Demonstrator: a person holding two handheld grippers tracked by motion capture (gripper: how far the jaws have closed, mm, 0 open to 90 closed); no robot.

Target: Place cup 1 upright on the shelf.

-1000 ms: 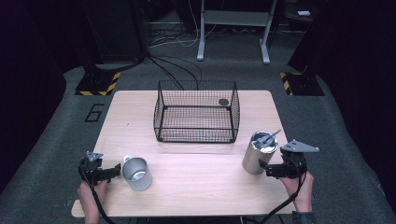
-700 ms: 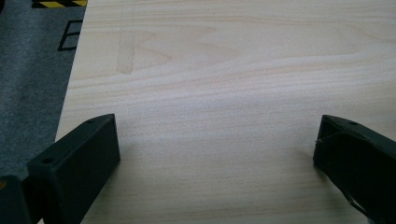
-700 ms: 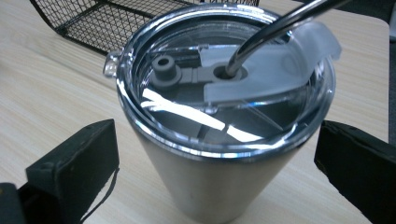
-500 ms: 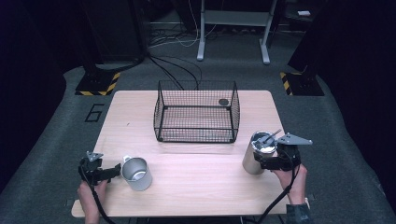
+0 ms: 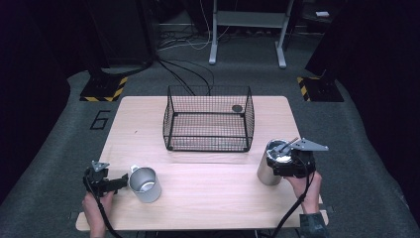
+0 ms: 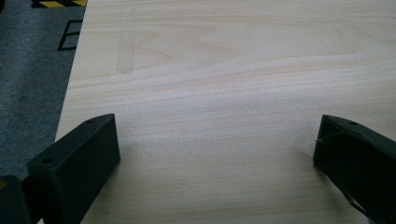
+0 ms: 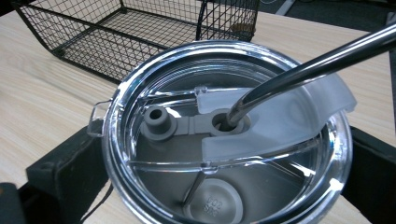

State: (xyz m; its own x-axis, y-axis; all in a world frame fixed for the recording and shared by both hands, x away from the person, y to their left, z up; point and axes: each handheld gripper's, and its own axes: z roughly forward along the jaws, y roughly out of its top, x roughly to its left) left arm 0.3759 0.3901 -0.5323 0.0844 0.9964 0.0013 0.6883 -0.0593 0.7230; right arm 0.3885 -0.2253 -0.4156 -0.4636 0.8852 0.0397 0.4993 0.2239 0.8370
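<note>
**Tumbler gripped at lower right, mug beside the left gripper**

Tumbler (image 5: 271,166), a steel one with a clear lid (image 7: 224,135) and a metal straw (image 7: 308,63) through it, stood upright at the lower right of the high view, on the wooden table (image 5: 208,198). The right gripper (image 5: 289,166) sat against its upper part, and in the right gripper view its black jaws stood one on either side of the lid, pressed to the rim, so the tumbler was clamped between them. A hand (image 5: 306,187) held that gripper from below.

At the lower left of the high view the left gripper (image 5: 116,182) lay low over the table, its tips just beside a steel mug (image 5: 144,184) that stood upright with its handle toward the gripper. In the left gripper view its jaws were spread wide apart with bare tabletop between them, holding nothing.

A black wire basket (image 5: 208,119) stood in the middle of the frame, well apart from both vessels, with a small dark round thing (image 5: 237,108) inside its upper right corner.
</note>
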